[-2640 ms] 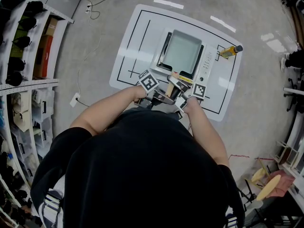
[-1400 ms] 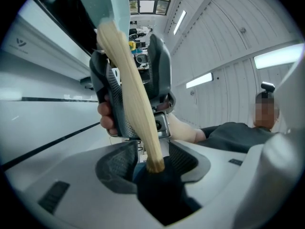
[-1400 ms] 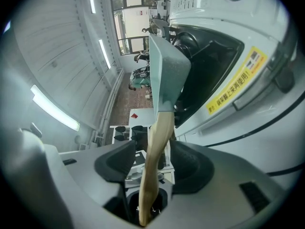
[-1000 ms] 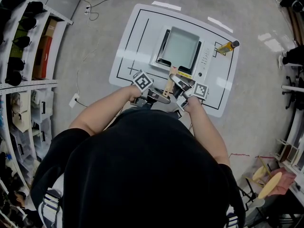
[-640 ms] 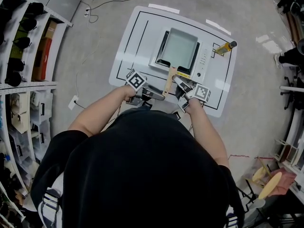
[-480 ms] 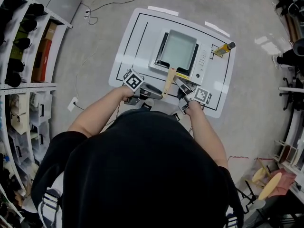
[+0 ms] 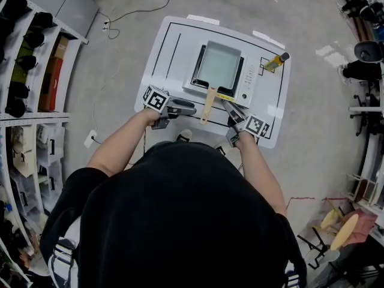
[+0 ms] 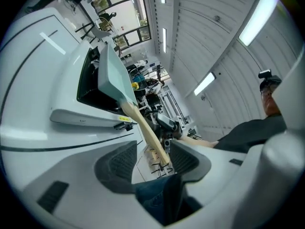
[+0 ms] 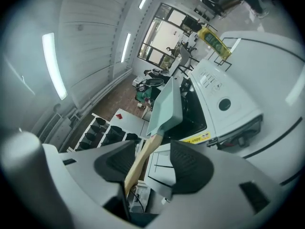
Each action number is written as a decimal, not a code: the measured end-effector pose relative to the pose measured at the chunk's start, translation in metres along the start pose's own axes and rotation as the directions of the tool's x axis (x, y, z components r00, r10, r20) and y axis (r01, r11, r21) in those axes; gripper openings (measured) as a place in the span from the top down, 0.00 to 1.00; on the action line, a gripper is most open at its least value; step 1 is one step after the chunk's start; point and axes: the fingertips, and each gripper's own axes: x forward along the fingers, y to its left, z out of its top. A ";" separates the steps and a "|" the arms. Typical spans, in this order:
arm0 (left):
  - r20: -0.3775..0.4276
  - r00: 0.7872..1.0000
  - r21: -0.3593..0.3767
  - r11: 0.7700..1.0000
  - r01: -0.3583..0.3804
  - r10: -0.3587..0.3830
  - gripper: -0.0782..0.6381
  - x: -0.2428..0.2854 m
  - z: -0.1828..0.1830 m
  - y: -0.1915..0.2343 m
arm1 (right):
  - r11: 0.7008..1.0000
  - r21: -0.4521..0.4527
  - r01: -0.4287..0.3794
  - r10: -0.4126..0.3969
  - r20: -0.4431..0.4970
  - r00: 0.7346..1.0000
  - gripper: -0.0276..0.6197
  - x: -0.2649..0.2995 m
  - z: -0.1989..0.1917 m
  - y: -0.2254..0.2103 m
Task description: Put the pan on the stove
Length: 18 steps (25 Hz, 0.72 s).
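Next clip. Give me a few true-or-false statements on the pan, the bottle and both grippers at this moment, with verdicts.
1. The pan sits on the stove. True.
2. The left gripper is shut on the handle. False: its jaws are apart, beside the handle.
3. A bottle is on the table, right of the stove. True.
4. The handle points away from the person. False: it points toward the person.
5. The right gripper is open. True.

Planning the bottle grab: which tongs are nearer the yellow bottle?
The right tongs: they and the bottle share one side of the pan handle; the left tongs sit beyond it.
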 end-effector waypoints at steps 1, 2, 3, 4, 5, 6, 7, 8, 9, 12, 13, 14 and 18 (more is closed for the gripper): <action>0.010 1.000 0.012 1.000 -0.013 0.013 0.58 -0.002 0.004 0.001 | 1.000 -0.007 0.006 -0.006 0.012 1.000 0.59 -0.003 0.003 -0.001; 0.019 1.000 0.025 0.999 -0.026 0.025 0.58 -0.004 0.007 0.002 | 1.000 -0.017 0.015 -0.015 0.021 1.000 0.59 -0.005 0.005 -0.001; 0.028 0.999 0.039 0.998 -0.039 0.038 0.58 -0.005 0.009 0.002 | 0.999 -0.030 0.027 -0.026 0.028 0.999 0.59 -0.008 0.007 -0.002; 0.040 0.998 0.053 0.997 -0.052 0.050 0.58 -0.007 0.012 0.002 | 0.998 -0.046 0.040 -0.039 0.034 0.999 0.60 -0.010 0.009 -0.003; 0.054 0.997 0.067 0.996 -0.067 0.063 0.58 -0.009 0.015 0.002 | 0.996 -0.064 0.055 -0.053 0.040 0.998 0.61 -0.012 0.010 -0.003; 0.073 0.994 0.079 0.993 -0.083 0.077 0.58 -0.011 0.018 0.003 | 0.994 -0.083 0.072 -0.068 0.045 0.997 0.61 -0.014 0.012 -0.004; 0.097 0.991 0.089 0.991 -0.099 0.090 0.58 -0.013 0.022 0.005 | 0.991 -0.103 0.090 -0.085 0.051 0.995 0.63 -0.015 0.014 -0.004; 0.123 0.987 0.096 0.988 -0.117 0.105 0.58 -0.016 0.026 0.006 | 0.986 -0.125 0.110 -0.104 0.055 0.993 0.65 -0.017 0.016 -0.005; 0.149 0.981 0.103 0.985 -0.137 0.121 0.58 -0.019 0.030 0.008 | 0.980 -0.150 0.131 -0.123 0.058 0.991 0.65 -0.018 0.017 -0.005; 0.215 0.962 0.126 0.972 -0.198 0.168 0.58 -0.029 0.041 0.013 | 0.956 -0.228 0.187 -0.174 0.074 0.982 0.68 -0.024 0.023 -0.008; 0.236 0.955 0.133 0.968 -0.214 0.179 0.57 -0.032 0.044 0.013 | 0.946 -0.251 0.204 -0.190 0.080 0.978 0.69 -0.026 0.026 -0.010; 0.257 0.948 0.139 0.964 -0.226 0.186 0.57 -0.035 0.048 0.013 | 0.937 -0.272 0.221 -0.205 0.085 0.975 0.70 -0.029 0.027 -0.011; 0.320 0.923 0.172 0.945 -0.280 0.215 0.58 -0.044 0.060 0.011 | 0.906 -0.336 0.257 -0.236 0.103 0.966 0.74 -0.037 0.033 -0.006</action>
